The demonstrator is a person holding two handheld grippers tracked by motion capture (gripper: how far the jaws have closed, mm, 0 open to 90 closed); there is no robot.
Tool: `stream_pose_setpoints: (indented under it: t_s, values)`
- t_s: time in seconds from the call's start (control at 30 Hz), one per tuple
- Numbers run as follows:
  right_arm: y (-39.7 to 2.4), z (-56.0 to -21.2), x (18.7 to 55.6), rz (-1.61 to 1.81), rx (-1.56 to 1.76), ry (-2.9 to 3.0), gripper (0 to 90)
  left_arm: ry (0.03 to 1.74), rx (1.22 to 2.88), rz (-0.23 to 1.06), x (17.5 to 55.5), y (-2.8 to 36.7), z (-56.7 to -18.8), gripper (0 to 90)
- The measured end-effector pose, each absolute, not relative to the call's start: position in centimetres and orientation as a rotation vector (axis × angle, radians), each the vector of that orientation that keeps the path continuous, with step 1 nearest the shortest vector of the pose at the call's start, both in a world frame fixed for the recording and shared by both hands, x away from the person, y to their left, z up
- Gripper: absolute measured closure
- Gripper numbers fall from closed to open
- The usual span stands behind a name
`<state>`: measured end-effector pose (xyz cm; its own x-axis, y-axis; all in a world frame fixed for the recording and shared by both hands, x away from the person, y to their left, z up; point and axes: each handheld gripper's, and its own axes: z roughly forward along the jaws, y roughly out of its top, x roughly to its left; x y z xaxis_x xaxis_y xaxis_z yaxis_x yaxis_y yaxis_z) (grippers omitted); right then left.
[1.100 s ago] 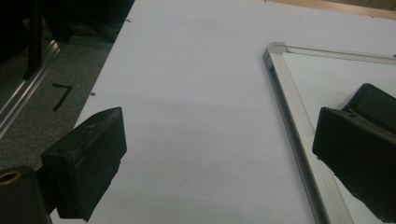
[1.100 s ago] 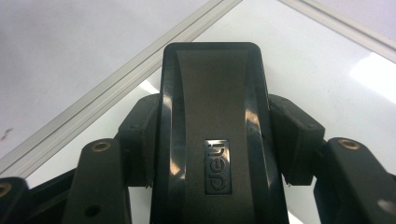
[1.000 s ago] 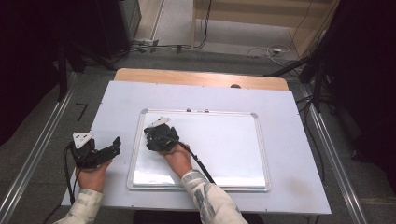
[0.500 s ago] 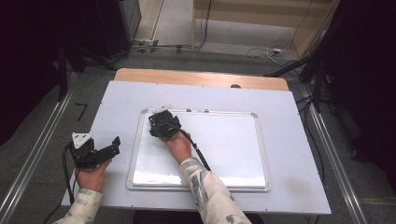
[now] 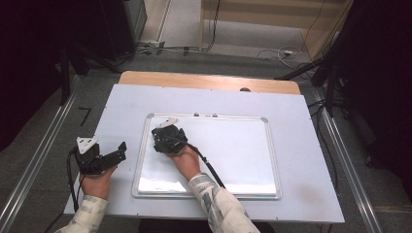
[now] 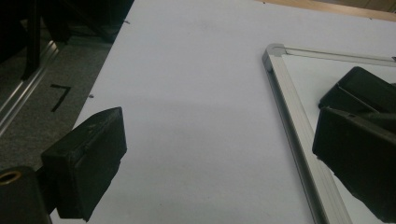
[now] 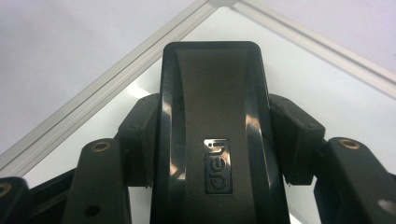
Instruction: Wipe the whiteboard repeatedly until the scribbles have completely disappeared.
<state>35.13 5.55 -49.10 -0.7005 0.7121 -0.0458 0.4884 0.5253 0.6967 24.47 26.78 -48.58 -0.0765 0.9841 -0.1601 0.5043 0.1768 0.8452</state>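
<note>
Moved since a second ago: right gripper (image 5: 164,137), from mid-left of the whiteboard (image 5: 243,155) up toward its far left corner, then slightly nearer again. Left gripper (image 5: 114,154) unmoved, resting on the table (image 5: 311,184) left of the board.

From above: right hand (image 5: 182,158) over the board's far left part, cable trailing to the near right; what is pinched too small to make out there. From the right gripper view: black eraser (image 7: 215,130) clamped between the two jaws, pads pressing both long sides, raised logo on its back. Long axis along the jaws, pointing at the board's corner frame, where two silver rails meet just beyond its tip.

From the left gripper view: jaws spread wide, nothing between them, bare table below, board's left rail and corner to the right, right gripper dark beyond it.

Open room: most of the board's right and near area bare; table bare around the frame.
</note>
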Motion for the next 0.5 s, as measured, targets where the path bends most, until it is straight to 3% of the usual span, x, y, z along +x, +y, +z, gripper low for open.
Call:
stream_pose_setpoints:
  t_s: [0.5]
  values:
    - [4.9, -49.4, 30.2, 0.994, 0.922, 2.483, 39.5, 1.686, 1.44, 0.799, 24.5, 26.6, -48.6, 3.3]
